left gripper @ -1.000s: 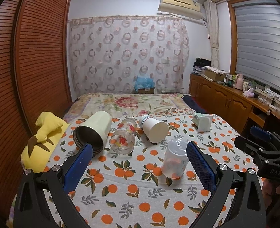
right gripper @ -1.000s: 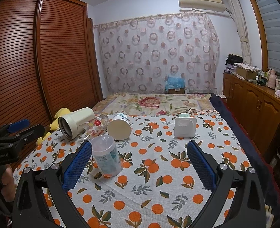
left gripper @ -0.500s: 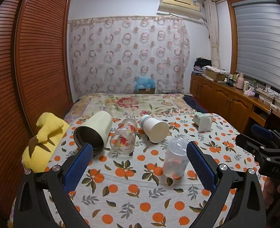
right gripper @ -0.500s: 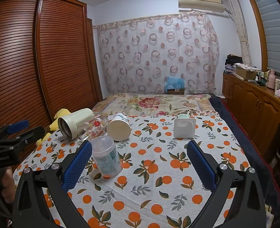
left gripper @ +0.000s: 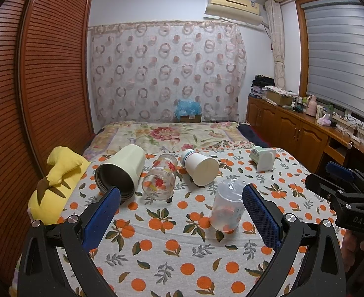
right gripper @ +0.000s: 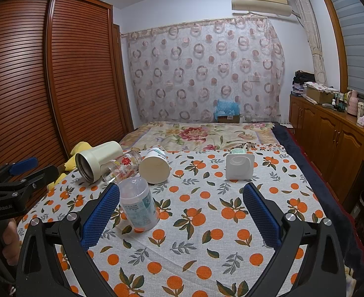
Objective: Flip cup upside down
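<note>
While both grippers hang above the near end of the bed, neither holds anything. L gripper (left gripper: 180,212): jaws spread wide, blue pads apart, nothing between them but cloth. R gripper (right gripper: 180,212): same, jaws wide, empty.

Clear plastic cup (left gripper: 227,205) stands mouth-down on the orange-print cloth (left gripper: 172,255), base up, w/ printed label on its side. In L wrist view it sits just inside the L gripper's right pad; in R wrist view the same cup (right gripper: 138,204) is just beside the R gripper's left pad. Contact w/ either pad: cannot tell, looks apart.

Further out, row of items lying on their sides:
- cream tumbler (left gripper: 121,169), dark mouth toward camera, far left
- glass w/ red flower print (left gripper: 161,177), touching or nearly touching tumbler
- white paper cup (left gripper: 199,167), base toward camera, right of glass
- small white square-based container (left gripper: 262,158), well apart to the right

Yellow plush (left gripper: 56,183) at left edge of bed, next to wooden wardrobe (left gripper: 33,86). Floral blanket (left gripper: 167,133) beyond the cloth. Circle-print curtain (left gripper: 167,71) on far wall, AC unit (left gripper: 234,2) above it. Wooden cabinets (left gripper: 293,131) along right side.
</note>
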A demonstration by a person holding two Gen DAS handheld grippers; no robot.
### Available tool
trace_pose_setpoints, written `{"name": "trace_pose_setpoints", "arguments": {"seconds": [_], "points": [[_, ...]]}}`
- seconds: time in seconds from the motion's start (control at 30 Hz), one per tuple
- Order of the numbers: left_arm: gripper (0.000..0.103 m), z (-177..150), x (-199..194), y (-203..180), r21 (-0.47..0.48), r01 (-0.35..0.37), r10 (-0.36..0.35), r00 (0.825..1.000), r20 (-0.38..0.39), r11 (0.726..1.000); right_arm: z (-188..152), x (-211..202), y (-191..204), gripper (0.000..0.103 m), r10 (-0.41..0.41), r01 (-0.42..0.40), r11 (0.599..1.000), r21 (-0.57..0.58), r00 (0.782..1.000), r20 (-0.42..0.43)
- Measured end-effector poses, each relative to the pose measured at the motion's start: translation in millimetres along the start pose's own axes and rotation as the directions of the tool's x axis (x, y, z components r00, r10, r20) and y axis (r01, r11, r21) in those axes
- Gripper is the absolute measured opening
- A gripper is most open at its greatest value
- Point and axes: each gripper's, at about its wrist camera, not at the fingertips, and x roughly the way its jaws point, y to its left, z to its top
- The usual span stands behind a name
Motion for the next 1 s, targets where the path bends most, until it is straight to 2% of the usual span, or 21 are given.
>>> {"name": "trace_pose_setpoints", "arguments": {"seconds": [1.0], "points": [[0.095, -0.4, -2.5, -3.5, 0.000, 0.002, -0.002, 1.000, 0.004, 1.000, 1.0, -1.4, 0.1, 0.101, 0.001, -0.001, 1.000, 0.001, 1.000, -0.001]]}}
